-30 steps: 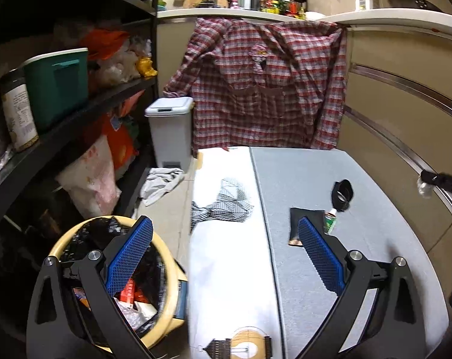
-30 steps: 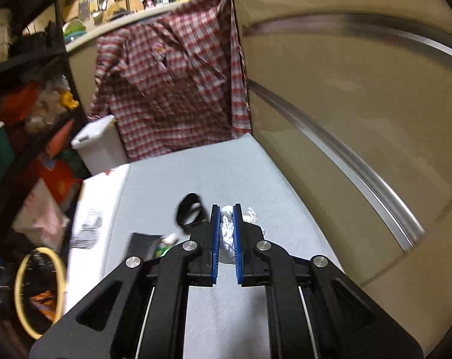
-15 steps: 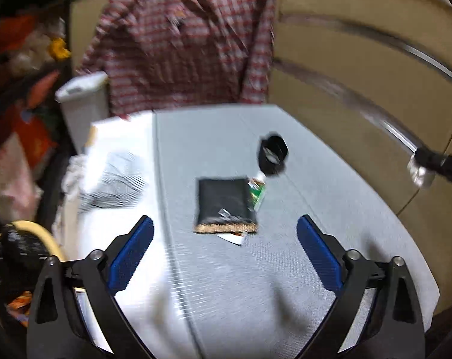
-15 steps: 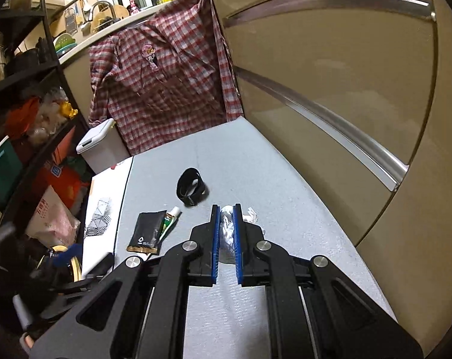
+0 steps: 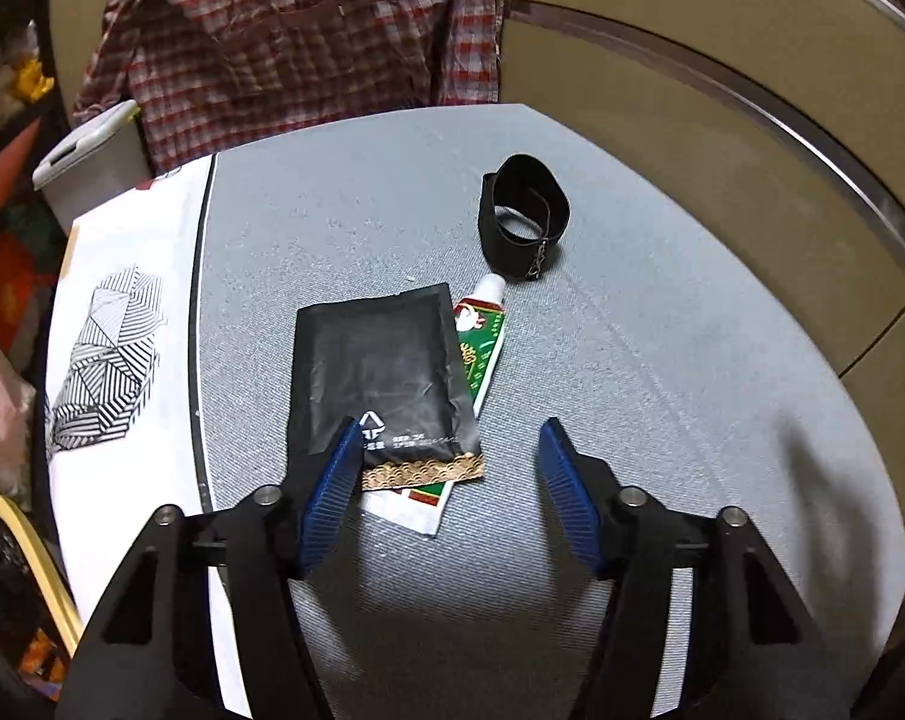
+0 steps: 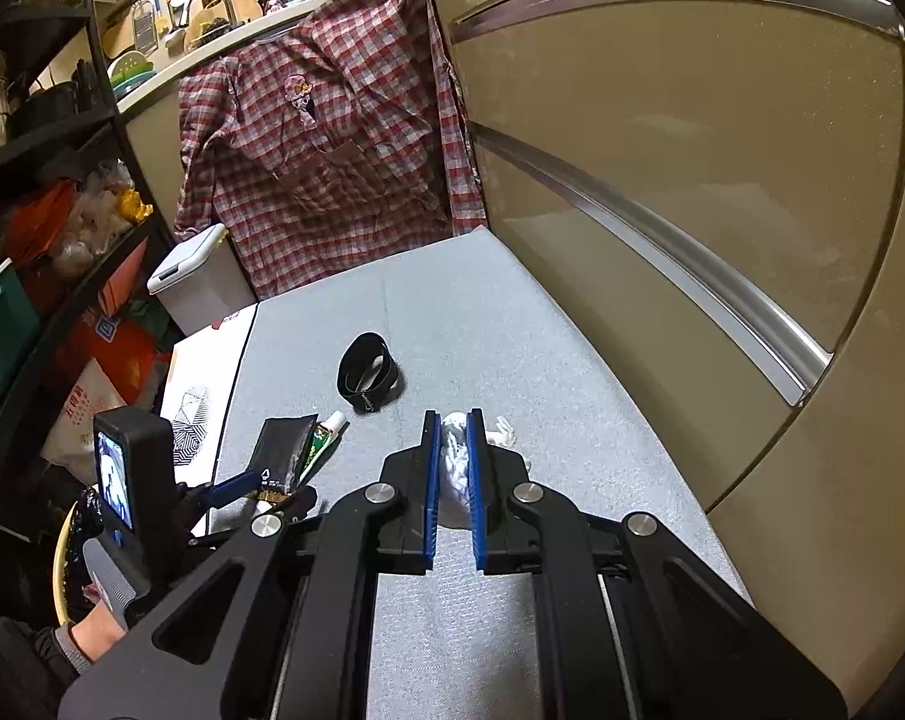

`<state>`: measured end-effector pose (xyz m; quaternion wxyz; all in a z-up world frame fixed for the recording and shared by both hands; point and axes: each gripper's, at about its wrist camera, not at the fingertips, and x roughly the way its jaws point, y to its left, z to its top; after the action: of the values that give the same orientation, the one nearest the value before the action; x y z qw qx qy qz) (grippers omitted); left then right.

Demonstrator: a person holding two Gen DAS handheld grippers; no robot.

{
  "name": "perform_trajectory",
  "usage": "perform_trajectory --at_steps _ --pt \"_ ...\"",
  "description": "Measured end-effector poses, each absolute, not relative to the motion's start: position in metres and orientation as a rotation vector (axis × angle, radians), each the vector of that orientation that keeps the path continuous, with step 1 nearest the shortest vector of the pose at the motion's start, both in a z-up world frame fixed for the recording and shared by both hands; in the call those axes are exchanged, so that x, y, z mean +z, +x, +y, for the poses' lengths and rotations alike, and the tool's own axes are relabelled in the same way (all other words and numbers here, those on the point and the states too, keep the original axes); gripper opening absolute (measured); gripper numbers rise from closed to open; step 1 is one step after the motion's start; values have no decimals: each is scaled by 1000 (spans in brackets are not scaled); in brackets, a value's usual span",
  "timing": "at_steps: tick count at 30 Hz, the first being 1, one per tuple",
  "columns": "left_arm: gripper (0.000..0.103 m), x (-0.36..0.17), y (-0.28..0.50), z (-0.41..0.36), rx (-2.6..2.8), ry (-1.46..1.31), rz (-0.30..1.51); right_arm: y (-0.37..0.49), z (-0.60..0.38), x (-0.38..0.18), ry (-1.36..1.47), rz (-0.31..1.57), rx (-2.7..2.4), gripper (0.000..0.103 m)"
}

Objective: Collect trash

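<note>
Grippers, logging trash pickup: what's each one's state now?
Left gripper: open, closing around flat black foil sachet.
Right gripper: shut on crumpled white tissue.

Both views are lit by dim, warm indoor light. Soft shadows are cast on the grey bench point(image 5: 662, 360) below the gripper arms. Straight lines are bent strongly by fisheye distortion, and the corners are vignetted black. Little blur is seen.

Your right gripper point(image 6: 453, 468) pinches a crumpled white tissue point(image 6: 455, 459) over the grey table point(image 6: 512, 336). At ten o'clock lies a black band point(image 6: 365, 373); at nine o'clock, a black packet point(image 6: 284, 450) beside a small tube point(image 6: 323, 441).
</note>
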<state>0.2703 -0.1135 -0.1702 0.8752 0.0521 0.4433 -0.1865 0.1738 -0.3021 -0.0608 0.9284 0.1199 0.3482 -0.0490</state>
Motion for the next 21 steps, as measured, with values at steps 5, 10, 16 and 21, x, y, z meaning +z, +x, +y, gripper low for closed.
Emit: perform_trajectory --at_steps 5,10,16,21 --pt "36 -169 269 -111 -385 158 918 171 -301 -61 260 708 -88 9" --pt "0 -165 268 -103 -407 125 952 168 -297 -59 257 701 -86 9" --pt "0 -145 256 -87 -396 85 894 165 -295 -56 262 696 -85 9" --pt "0 -135 256 -80 -373 83 853 164 -293 -55 264 696 -80 9"
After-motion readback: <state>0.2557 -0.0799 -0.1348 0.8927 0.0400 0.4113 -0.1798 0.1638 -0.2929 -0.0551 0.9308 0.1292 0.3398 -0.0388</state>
